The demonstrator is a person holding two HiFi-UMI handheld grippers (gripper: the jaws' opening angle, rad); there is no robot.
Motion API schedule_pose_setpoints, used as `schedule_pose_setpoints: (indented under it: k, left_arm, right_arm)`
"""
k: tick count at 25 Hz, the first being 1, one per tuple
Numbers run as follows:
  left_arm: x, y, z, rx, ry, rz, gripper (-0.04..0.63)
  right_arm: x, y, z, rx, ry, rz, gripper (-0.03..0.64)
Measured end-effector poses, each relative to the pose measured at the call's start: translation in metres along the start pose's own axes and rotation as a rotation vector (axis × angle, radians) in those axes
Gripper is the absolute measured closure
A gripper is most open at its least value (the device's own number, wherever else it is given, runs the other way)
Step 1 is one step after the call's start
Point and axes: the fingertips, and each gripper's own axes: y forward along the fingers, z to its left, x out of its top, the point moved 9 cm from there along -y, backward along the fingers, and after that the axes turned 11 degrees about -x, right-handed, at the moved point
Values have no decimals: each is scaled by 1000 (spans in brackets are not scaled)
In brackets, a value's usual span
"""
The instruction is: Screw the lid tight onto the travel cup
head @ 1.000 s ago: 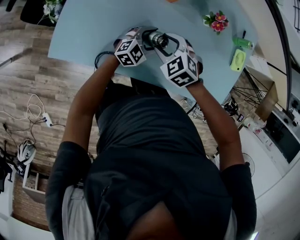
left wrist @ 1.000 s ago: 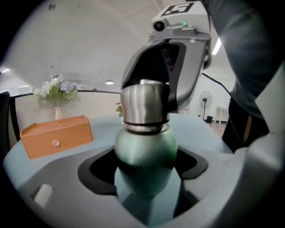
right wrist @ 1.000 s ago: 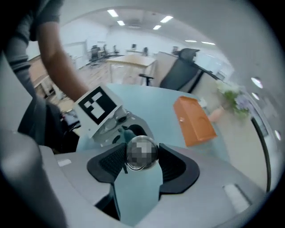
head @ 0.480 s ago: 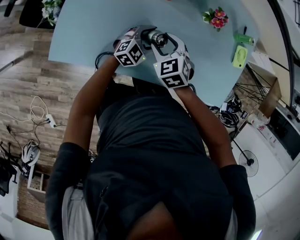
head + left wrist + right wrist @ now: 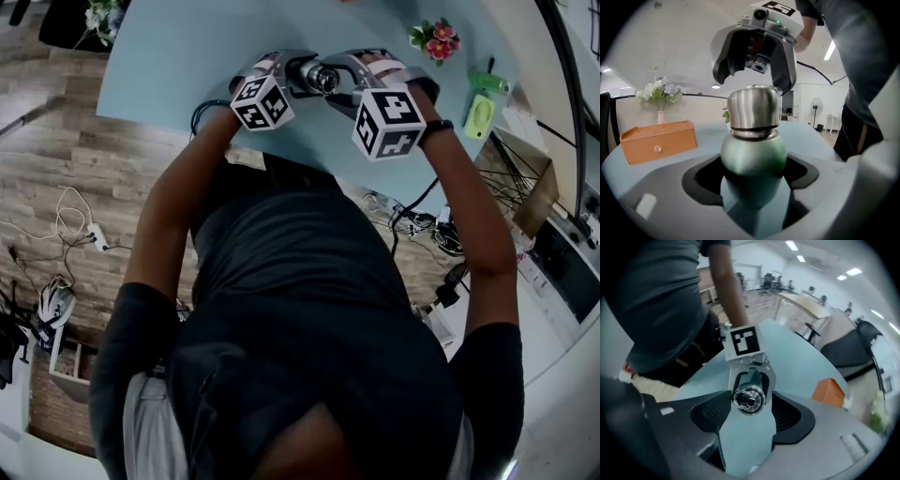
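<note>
Green travel cup (image 5: pixel 752 150) body clamped tight between my left gripper (image 5: pixel 751 173) jaws, held over blue table (image 5: pixel 187 47). Steel lid (image 5: pixel 753 108) seated on cup. My right gripper (image 5: pixel 750 404) jaws spread, lid end-on between tips, no grip visible.

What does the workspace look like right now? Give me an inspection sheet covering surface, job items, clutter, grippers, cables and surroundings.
Surface: light blue table.
Job's things: green travel cup with the steel lid seated on top; how tight it is cannot be told.
Clutter: orange box, flower vase, pink flowers, green items near the table edge.
Grippers: left gripper shut on the travel cup's body; right gripper jaws apart, lid ahead of them, not clamped.
Cables: tangled cables on the floor by the table.
Surroundings: wood-plank floor, standing fan.
</note>
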Motion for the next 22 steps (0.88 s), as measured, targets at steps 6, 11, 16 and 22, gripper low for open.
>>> schedule_pose_setpoints:
  k: [6,11,16,22]
  left_arm:
    - [1,2,1,0,2,1,170]
    - [0,2,-2,-2,8,4,170]
    - [-1,0,-1,-1,10,6,170]
    - [0,1,-1,0,10,7,170]
  right_arm:
    - [0,15,-2,169,-324,19,365]
    - [0,21,1,148,-275,-16,373]
    - [-9,21,-2,69,176,-21,376]
    - [-12,16,12,-288,933,-5,376]
